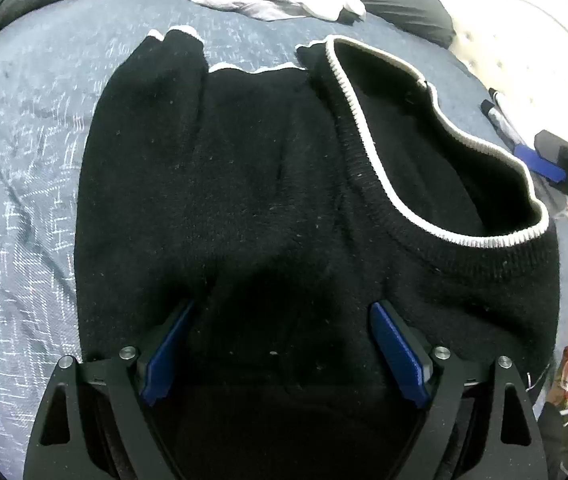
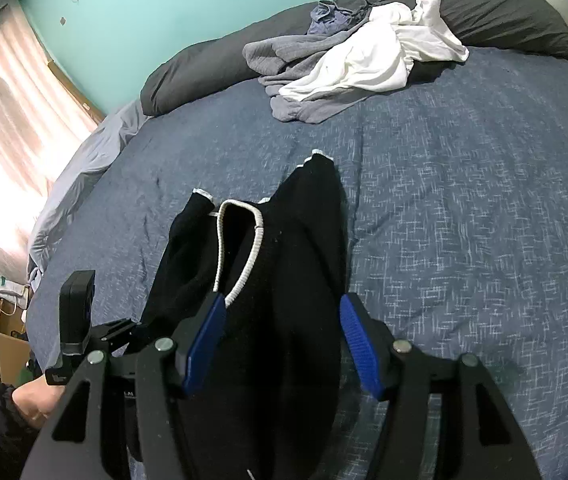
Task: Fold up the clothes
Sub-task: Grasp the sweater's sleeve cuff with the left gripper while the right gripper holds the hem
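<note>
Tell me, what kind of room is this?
Most likely a bedroom. A big bed with a blue bedspread fills the view, dark pillows lie at its far end, and a black sweater and a pile of clothes lie on top.

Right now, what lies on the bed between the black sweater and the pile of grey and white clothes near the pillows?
Nothing lies there. In the right wrist view, only bare blue bedspread separates the black sweater from the clothes pile.
</note>
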